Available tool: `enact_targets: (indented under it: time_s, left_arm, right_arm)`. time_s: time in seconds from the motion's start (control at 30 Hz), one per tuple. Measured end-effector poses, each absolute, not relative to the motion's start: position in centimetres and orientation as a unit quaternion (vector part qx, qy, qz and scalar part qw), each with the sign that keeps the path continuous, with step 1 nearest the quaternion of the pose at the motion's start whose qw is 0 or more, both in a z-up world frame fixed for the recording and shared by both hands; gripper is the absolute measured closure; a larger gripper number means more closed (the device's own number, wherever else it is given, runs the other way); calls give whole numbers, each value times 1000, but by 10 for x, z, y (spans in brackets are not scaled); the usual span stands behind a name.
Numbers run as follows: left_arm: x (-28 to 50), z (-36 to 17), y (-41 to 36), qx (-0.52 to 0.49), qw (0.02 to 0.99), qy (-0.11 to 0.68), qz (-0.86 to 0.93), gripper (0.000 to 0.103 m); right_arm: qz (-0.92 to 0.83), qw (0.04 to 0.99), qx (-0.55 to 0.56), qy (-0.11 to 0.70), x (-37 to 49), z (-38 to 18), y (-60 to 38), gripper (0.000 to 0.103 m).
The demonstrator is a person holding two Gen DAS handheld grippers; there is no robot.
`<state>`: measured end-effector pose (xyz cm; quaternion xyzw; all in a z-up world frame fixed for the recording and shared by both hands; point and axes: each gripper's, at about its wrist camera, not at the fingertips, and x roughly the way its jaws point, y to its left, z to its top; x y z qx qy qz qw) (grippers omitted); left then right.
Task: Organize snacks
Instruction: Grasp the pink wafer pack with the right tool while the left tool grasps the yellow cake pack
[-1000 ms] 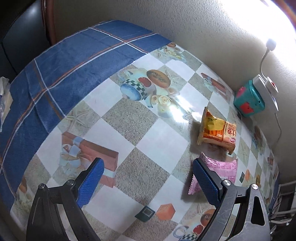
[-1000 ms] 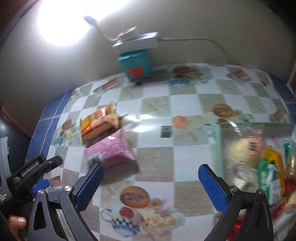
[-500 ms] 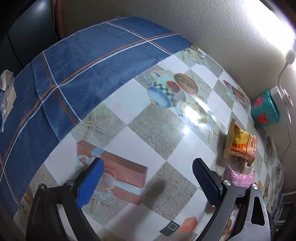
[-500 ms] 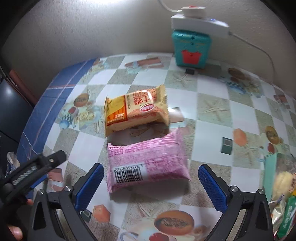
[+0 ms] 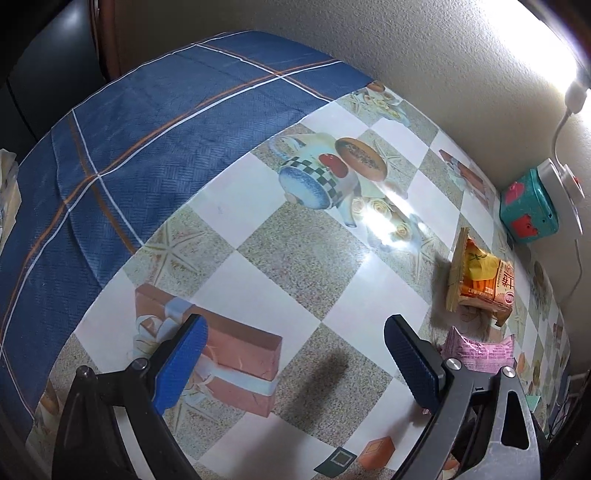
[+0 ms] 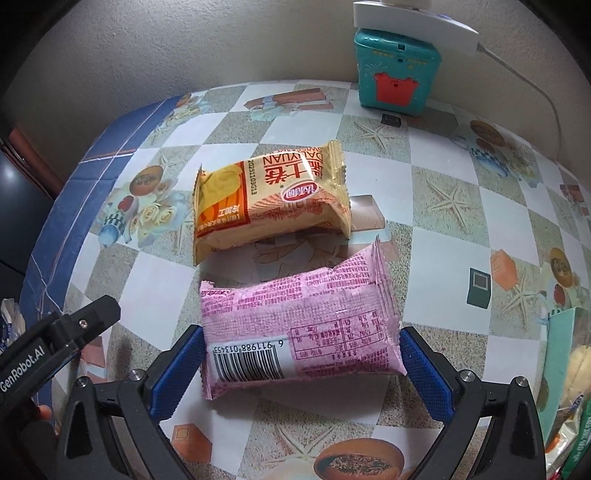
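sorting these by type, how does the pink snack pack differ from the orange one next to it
The pink snack pack lies back side up, showing a barcode and fine print; the orange snack pack shows its front with a red logo. The pink snack pack sits between the right gripper's open fingers; the orange snack pack lies farther off, toward the wall. Both are sealed pillow packs lying flat on the tablecloth.

A rough plastered wall (image 5: 424, 66) backs the worktop (image 5: 295, 258), whose checked oilcloth meets blue plaid cloth (image 5: 147, 129); bright lamp glare (image 5: 546, 33) upper right.

Both tools spread wide: right tool (image 6: 301, 365) low, left tool (image 5: 295, 362) raised, empty.
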<state>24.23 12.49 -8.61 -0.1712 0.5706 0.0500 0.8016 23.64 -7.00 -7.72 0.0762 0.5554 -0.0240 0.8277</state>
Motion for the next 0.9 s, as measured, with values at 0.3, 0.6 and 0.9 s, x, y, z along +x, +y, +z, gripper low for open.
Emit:
enact_targets:
  time_s: [0.3, 0.6, 0.9]
  left_arm:
    - [248, -86, 111, -169, 809, 562, 42, 6]
    - [277, -64, 66, -158, 824, 543, -44, 6]
    - [311, -60, 4, -103, 804, 574, -112, 7]
  right_arm:
    - [-20, 830, 99, 548, 234, -71, -86, 11]
    - [-43, 831, 126, 540, 231, -71, -124, 13]
    - [-68, 829, 149, 535, 232, -69, -164, 18]
